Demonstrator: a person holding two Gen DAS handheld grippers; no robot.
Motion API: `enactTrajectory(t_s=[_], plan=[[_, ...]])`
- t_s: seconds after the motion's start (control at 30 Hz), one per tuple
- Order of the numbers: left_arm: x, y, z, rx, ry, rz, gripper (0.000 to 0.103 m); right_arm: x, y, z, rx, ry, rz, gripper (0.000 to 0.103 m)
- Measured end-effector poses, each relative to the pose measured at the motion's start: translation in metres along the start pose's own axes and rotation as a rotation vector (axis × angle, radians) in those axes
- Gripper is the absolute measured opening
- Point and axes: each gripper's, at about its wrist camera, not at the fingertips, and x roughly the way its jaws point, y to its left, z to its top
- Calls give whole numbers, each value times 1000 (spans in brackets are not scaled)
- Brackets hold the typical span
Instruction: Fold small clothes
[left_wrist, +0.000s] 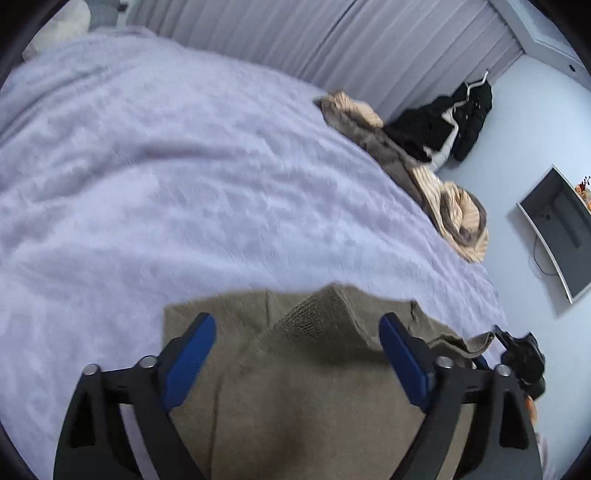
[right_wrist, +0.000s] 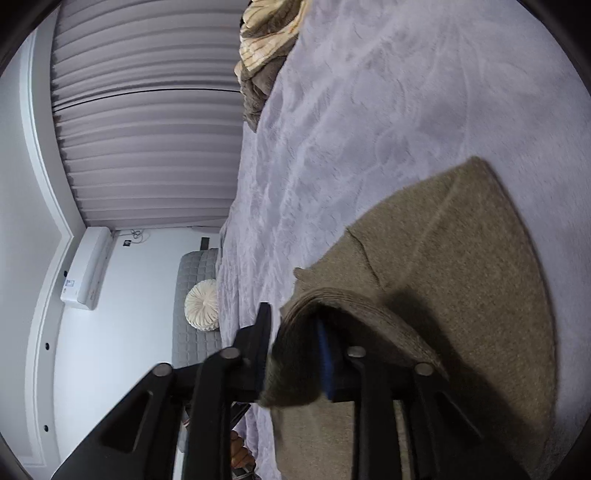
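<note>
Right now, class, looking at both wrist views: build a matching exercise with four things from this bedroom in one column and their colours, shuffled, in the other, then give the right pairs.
Things:
1. knitted garment under the grippers
2. bed cover
3. clothes on the hanger
4. round cushion

Colours:
A. black
B. cream
C. olive brown
D. pale lilac

Pairs: 1-C, 2-D, 3-A, 4-B
</note>
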Motion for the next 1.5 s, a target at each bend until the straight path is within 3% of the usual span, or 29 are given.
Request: enactTrajectory(t_s=[0.1,0.23,0.3,0.4,0.47,0.5,0.57,0.63,0.73,0.83,0.97,1.1,1.2,1.27,1.4,1.5], plan=[[-8,-4,7,30,19,-21,92,-9,16,0,-28,-30,36,58],[-3,-10,-12,142,89,-2,92,-15,32,-13,-120,0,-33,51],[8,-11,-26,147,135,-9,92,-8,33,-23,-166,43,-103,44],[30,-13,-47,116,212,-28,92,2,27,-34,-206,82,-206,43],[42,-10,-59,110,233,41,92,7,18,-37,-209,91,-302,43],[46,-5,-65,100,249,91,92,8,13,-39,-228,83,-406,40],[42,7,-73,72,268,128,92,4,6,-40,-261,66,-473,28],[23,20,-80,49,260,112,92,-10,5,-45,-260,43,-470,28],[-4,39,-91,21,270,152,92,-38,4,-59,-272,17,-494,32],[-28,62,-109,-82,295,101,92,-68,7,-86,-264,17,-430,49],[-46,77,-133,-184,309,46,92,-96,5,-128,-241,31,-364,52],[-50,66,-139,-168,308,-52,92,-101,-5,-162,-191,63,-333,52],[-37,52,-139,-126,368,-128,92,-110,-17,-175,-144,50,-346,52],[-28,48,-141,-116,399,-137,82,-117,-23,-179,-101,13,-327,52],[-11,44,-143,-96,467,-185,33,-120,-28,-174,-41,-55,-295,52],[-17,32,-136,-32,466,-194,28,-111,-35,-159,14,-113,-258,49]])
